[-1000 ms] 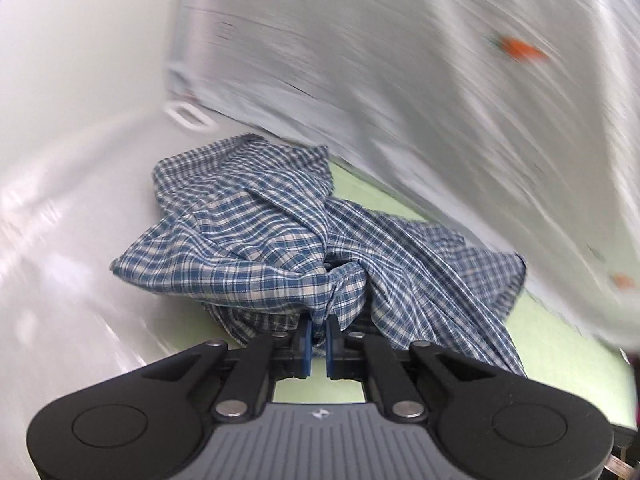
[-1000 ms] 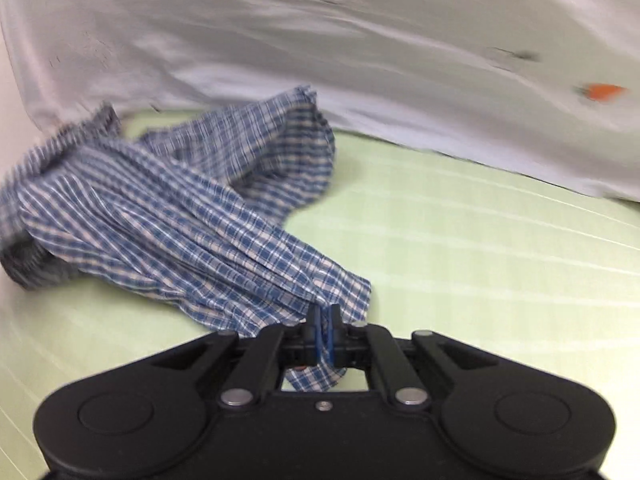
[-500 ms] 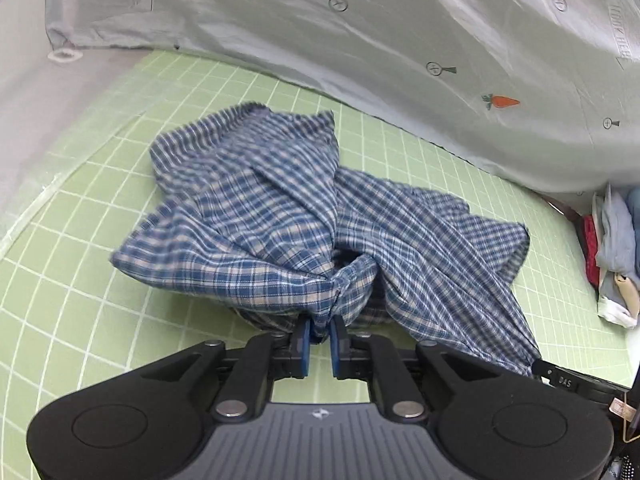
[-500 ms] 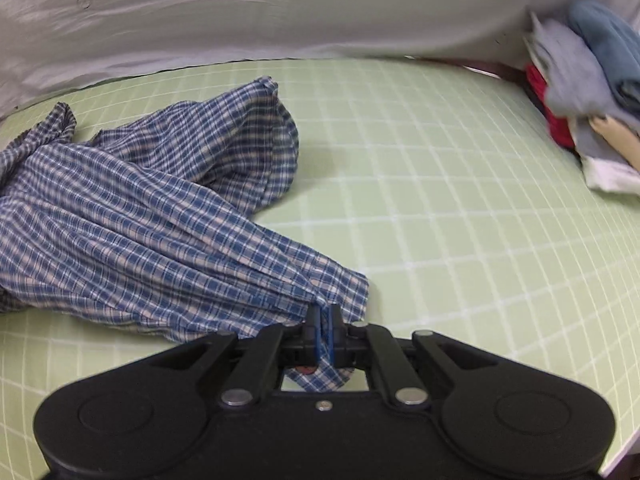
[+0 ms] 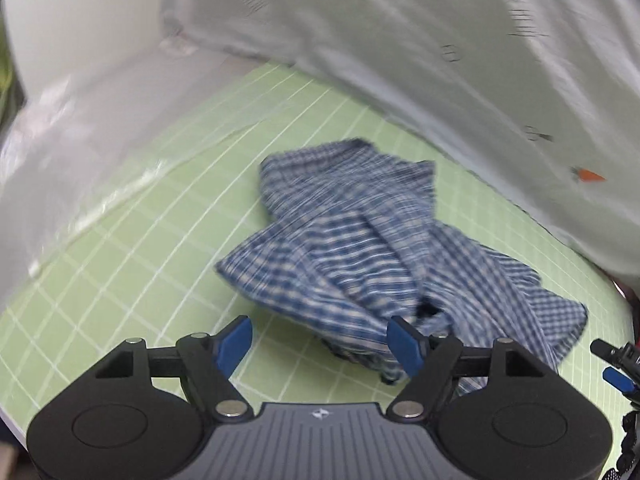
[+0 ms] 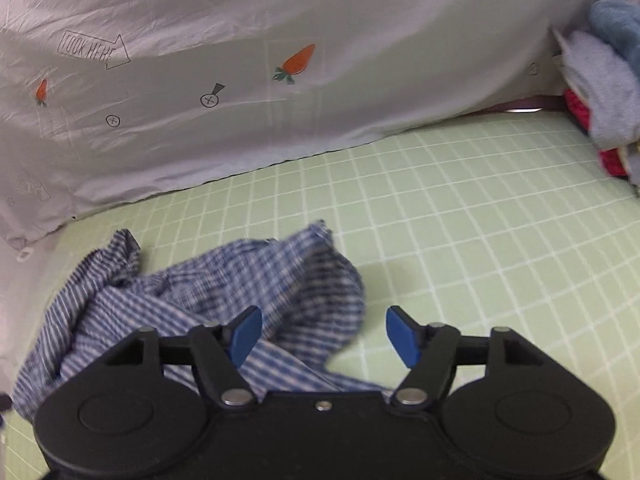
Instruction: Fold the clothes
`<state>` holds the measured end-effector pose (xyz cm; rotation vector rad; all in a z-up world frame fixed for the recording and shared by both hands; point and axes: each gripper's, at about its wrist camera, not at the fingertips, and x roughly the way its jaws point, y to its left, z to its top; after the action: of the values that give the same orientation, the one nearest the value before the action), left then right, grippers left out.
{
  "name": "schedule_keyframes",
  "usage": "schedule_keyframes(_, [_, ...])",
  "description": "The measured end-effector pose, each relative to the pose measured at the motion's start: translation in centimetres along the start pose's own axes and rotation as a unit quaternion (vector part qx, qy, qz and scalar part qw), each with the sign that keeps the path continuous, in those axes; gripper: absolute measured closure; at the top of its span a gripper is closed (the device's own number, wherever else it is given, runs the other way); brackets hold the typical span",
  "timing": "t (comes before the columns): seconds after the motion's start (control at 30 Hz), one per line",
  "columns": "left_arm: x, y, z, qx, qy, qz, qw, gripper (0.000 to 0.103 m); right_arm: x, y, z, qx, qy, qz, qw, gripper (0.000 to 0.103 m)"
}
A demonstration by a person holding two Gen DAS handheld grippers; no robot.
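Note:
A crumpled blue-and-white checked garment (image 5: 360, 248) lies loose on the green grid mat (image 5: 160, 280). My left gripper (image 5: 320, 340) hovers just in front of its near edge, jaws opening wide, blue pads (image 5: 236, 338) apart and gripping nothing; cloth lies beyond the right pad. In the right wrist view the same garment (image 6: 208, 280) sits to the lower left on the mat (image 6: 460, 240). My right gripper (image 6: 322, 336) is above its right end, jaws opening, pads (image 6: 402, 334) clear of the cloth. The right gripper's tip (image 5: 616, 364) shows at the left view's right edge.
A grey sheet with carrot prints (image 6: 280, 80) hangs along the back of the mat. A stack of folded clothes (image 6: 600, 92) sits at the far right. Clear plastic sheeting (image 5: 80, 148) covers the left side beyond the mat.
Both grippers have let go of the checked garment and their jaws have swung wide apart. The cloth has dropped onto the mat, and both grippers have drawn back from it.

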<state>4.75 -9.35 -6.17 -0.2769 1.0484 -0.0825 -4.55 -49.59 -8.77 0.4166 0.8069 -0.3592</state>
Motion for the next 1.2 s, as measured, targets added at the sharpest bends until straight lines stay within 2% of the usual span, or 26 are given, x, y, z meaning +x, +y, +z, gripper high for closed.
schedule_keyframes(0.2, [4.1,1.3,1.1,-0.063,0.038,0.000,0.9973,0.028,5.9,1.7,2.3,0.014,0.051,0.034,0.998,0.028])
schedule_keyframes(0.27, [5.3,1.3,1.7,-0.073,0.046,0.001,0.9963,0.032,7.6,2.2,2.4,0.020,0.071,0.038,0.997,0.028])
schedule_keyframes(0.33, [6.1,1.0,2.2,-0.069,0.048,0.002,0.9964,0.042,8.8,2.7,2.4,0.015,0.086,0.038,0.995,0.033])
schedule_keyframes(0.37, [6.5,0.8,2.4,-0.063,0.050,0.000,0.9968,0.051,9.2,2.9,2.3,0.007,0.091,0.037,0.995,0.040])
schedule_keyframes(0.4, [6.8,0.6,2.7,-0.056,0.051,-0.003,0.9971,0.062,9.5,3.1,2.1,-0.004,0.095,0.034,0.995,0.052])
schedule_keyframes(0.43, [7.0,0.5,2.9,-0.051,0.052,-0.007,0.9974,0.068,9.7,3.3,1.9,-0.021,0.096,0.027,0.995,0.068])
schedule_keyframes(0.47, [7.2,0.2,3.1,-0.045,0.052,-0.010,0.9976,0.079,9.8,3.4,1.7,-0.036,0.097,0.018,0.994,0.077])
schedule_keyframes(0.5, [7.4,-0.2,3.3,-0.038,0.053,-0.012,0.9978,0.087,9.8,3.2,1.4,-0.045,0.095,0.011,0.994,0.093])
schedule_keyframes(0.53, [7.5,-0.6,3.5,-0.028,0.051,-0.012,0.9982,0.088,9.7,2.8,1.2,-0.042,0.093,0.004,0.995,0.099])
schedule_keyframes(0.63, [7.7,-2.1,4.1,0.003,0.044,-0.012,0.9989,0.090,8.8,0.8,0.9,-0.019,0.084,-0.012,0.996,0.100])
schedule_keyframes(0.77, [7.7,-4.8,4.5,0.032,0.035,-0.048,0.9977,0.095,6.4,-2.2,0.0,-0.036,0.059,-0.067,0.995,0.102])
schedule_keyframes(0.83, [7.3,-6.5,4.5,0.059,0.024,-0.067,0.9957,0.096,4.8,-4.6,-0.7,-0.032,0.051,-0.110,0.992,0.103])
schedule_keyframes(0.9, [6.7,-8.2,4.3,0.090,0.005,-0.070,0.9935,0.096,3.2,-7.6,-1.8,-0.027,0.047,-0.173,0.983,0.103])
schedule_keyframes(0.97, [6.3,-9.6,3.9,0.118,-0.009,-0.063,0.9910,0.096,1.6,-10.5,-3.0,-0.020,0.045,-0.228,0.972,0.103])
schedule_keyframes(1.0, [6.3,-9.9,3.8,0.124,-0.013,-0.059,0.9904,0.096,0.9,-12.1,-3.8,-0.010,0.050,-0.240,0.969,0.103])
schedule_keyframes(1.1, [6.3,-9.3,3.5,0.109,-0.020,-0.048,0.9927,0.099,-0.9,-15.9,-5.8,0.037,0.053,-0.222,0.973,0.102])
schedule_keyframes(1.2, [5.2,-7.6,3.6,0.083,-0.037,-0.040,0.9951,0.100,-1.7,-16.4,-6.9,0.049,0.045,-0.224,0.972,0.099])
